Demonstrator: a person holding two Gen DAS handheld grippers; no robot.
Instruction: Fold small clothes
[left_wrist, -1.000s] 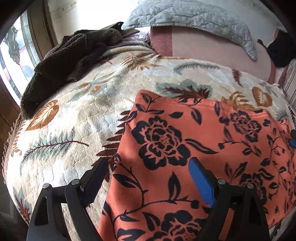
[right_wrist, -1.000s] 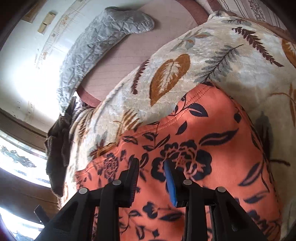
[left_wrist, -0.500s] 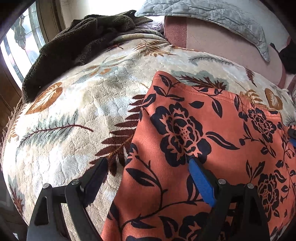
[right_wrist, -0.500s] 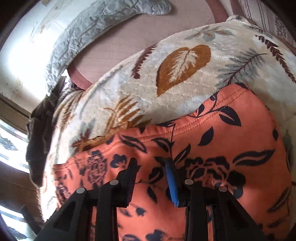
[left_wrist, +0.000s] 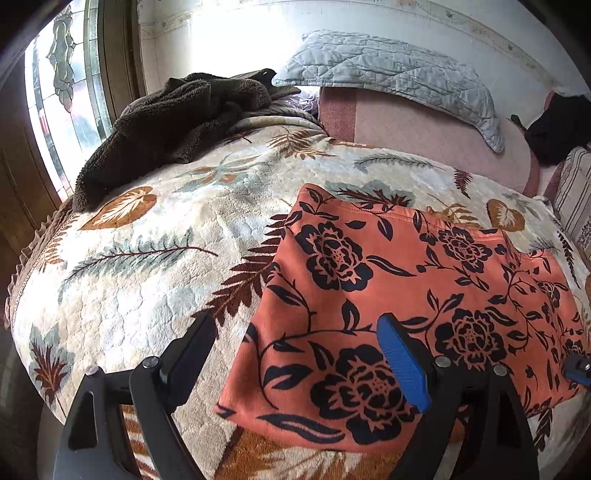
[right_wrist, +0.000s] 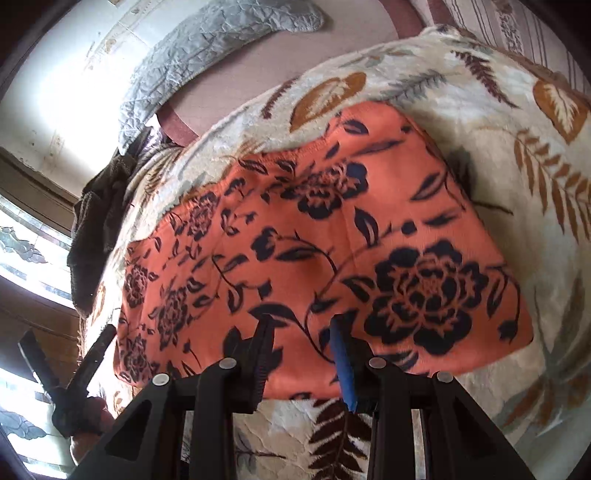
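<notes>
Orange floral garment (left_wrist: 424, 295): folded into a flat rectangle, black roses and vines on orange, lying on the leaf-print blanket (left_wrist: 155, 266) that covers the bed. Nothing holds it.

Left gripper (left_wrist: 299, 354): jaws spread wide and empty. One black finger hangs over the blanket, the blue-padded one over the garment, with the garment's left edge running between them. Neither pad presses on the cloth.

Right gripper (right_wrist: 301, 350): jaws set to a narrow gap, nothing pinched between them. It hangs over the garment's near edge. Whether the tips brush the fabric, I cannot tell.

Seen only from the left wrist camera: the whole dark brown fleece throw (left_wrist: 173, 122) bunched at the far left corner of the bed; a black item (left_wrist: 557, 129) on the far right, too small to name; the stained-glass window (left_wrist: 62, 96) in full height; a blue-tipped bit of the right gripper at the right edge.

Seen only from the right wrist camera: the garment's right side and its shadow on the blanket; the near hem lying across bare blanket; the left gripper's black fingers (right_wrist: 88, 365) off the garment's left end; striped fabric (right_wrist: 491, 22) at the top right.

Seen from both: grey quilted pillow (left_wrist: 391, 70), lying on a pink sheet (left_wrist: 424, 133) beyond the blanket, below a pale wall.
</notes>
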